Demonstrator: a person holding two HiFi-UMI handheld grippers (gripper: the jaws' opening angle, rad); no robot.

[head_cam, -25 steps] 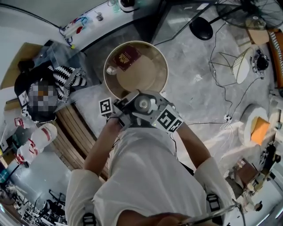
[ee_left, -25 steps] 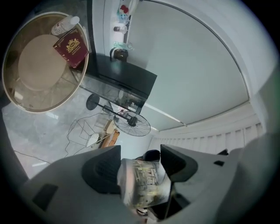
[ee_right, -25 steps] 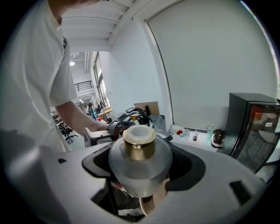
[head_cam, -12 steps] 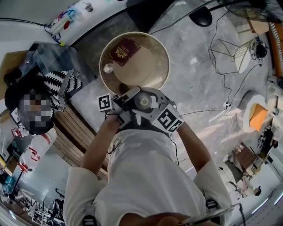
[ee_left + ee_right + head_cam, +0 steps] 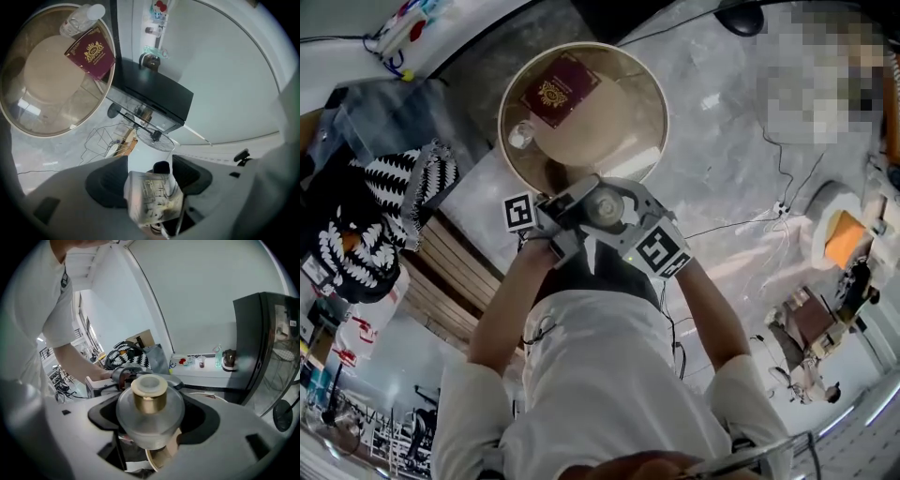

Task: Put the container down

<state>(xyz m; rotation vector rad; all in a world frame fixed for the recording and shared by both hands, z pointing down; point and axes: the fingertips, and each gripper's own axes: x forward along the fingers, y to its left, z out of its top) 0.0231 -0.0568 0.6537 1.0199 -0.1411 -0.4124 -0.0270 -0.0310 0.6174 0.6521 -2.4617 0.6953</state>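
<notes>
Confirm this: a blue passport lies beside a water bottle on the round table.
Not blue: the passport is dark red, as the head view shows. It does lie beside the water bottle on the round table.

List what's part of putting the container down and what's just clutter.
In the job: clear round container with gold collar; left gripper and right gripper, both shut on it; round glass-topped table, the likely set-down spot.
Lying about: maroon passport booklet, clear plastic bottle, black-and-white patterned bag, black floor fan.
</notes>
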